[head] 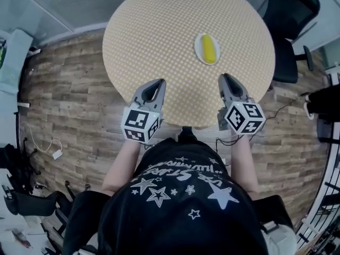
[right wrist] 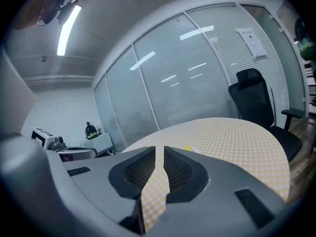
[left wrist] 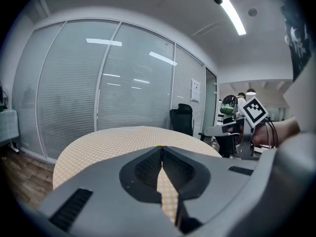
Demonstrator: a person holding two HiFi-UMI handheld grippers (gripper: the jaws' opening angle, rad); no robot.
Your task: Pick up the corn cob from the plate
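A yellow corn cob (head: 208, 49) lies on a small white plate (head: 200, 51) right of the middle of the round table (head: 159, 31), which has a yellow checked cloth. Both grippers hover over the near edge of the table with nothing in them. My left gripper (head: 157, 82) is shut, well to the left of the plate and nearer than it. My right gripper (head: 224, 77) is shut too, just short of the plate and slightly to its right. In the right gripper view the corn cob (right wrist: 188, 149) peeks over the shut right gripper (right wrist: 159, 149). The left gripper (left wrist: 161, 148) hides nearly all of it in its own view.
A black office chair (head: 289, 15) stands by the table's far right side. Cables (head: 45, 145) lie on the wooden floor at the left. Frosted glass partitions (left wrist: 123, 93) run behind the table. The person (head: 180, 195) stands at the table's near edge.
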